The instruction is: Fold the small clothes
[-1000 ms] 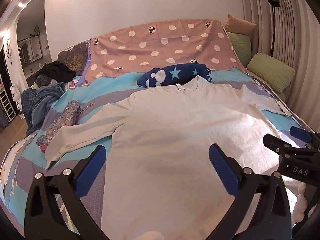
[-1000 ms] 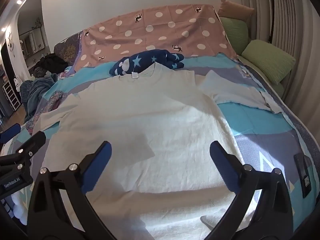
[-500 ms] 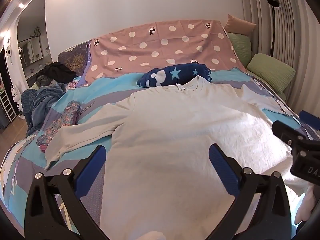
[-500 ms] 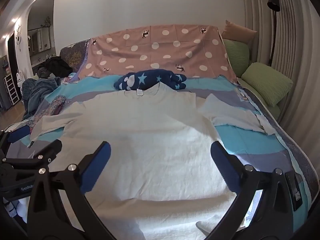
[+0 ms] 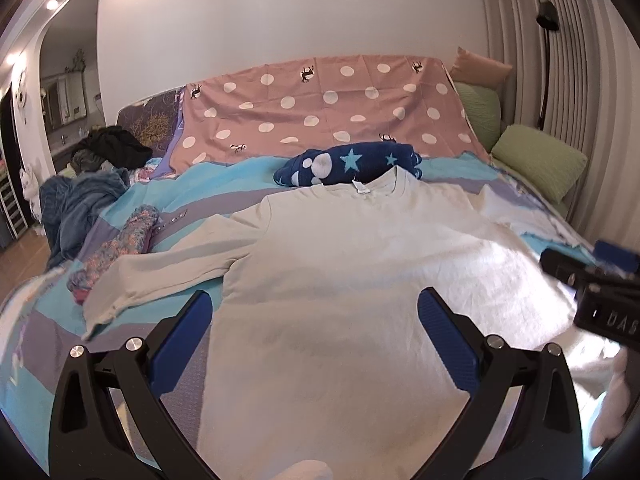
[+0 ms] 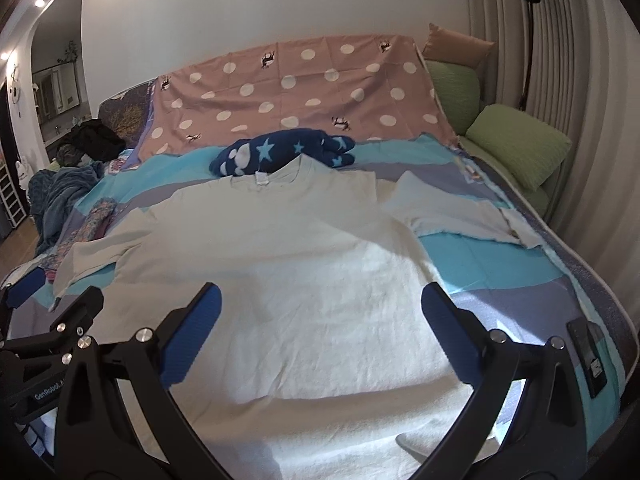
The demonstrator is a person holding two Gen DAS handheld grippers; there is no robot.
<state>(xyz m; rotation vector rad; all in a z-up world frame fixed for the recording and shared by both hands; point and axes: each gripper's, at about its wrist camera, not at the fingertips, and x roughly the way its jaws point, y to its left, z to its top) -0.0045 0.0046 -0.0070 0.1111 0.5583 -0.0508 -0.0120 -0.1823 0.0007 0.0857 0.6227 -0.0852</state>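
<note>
Two wide-open claws hang above a bed point(image 5: 256, 184), and neither grips anything.

From the left wrist view, the left gripper point(image 5: 316, 340) has its blue pads spread far apart, with nothing between them but the cloth below. Under it lies a pale long-sleeved shirt point(image 5: 352, 280), spread flat with its collar toward the head of the bed and its hem toward the foot edge. One sleeve point(image 5: 160, 268) runs out toward the left edge of the bed, its cuff a little crumpled. A navy star-patterned bundle point(image 5: 348, 162) sits just beyond the collar, touching it. Behind that, a pink dotted sheet point(image 5: 320, 116) drapes the head end. A flowered roll of cloth point(image 5: 116, 246) lies near the left edge, and a heap of blue and dark clothes point(image 5: 84, 188) sits at the far left corner. Green pillows point(image 5: 536, 160) rest along the right edge. The right gripper point(image 5: 596, 280) shows at the right border — too little of it in this view to judge its jaws.

From the right wrist view, the right gripper point(image 6: 320, 336) is likewise fully open over the lower half of the shirt point(image 6: 304, 264). The other sleeve point(image 6: 452, 212) stretches toward the right edge of the bed point(image 6: 500, 268). A dark flat object point(image 6: 592, 356) lies near the right foot corner. The left gripper point(image 6: 52, 304) shows at the left border.
</note>
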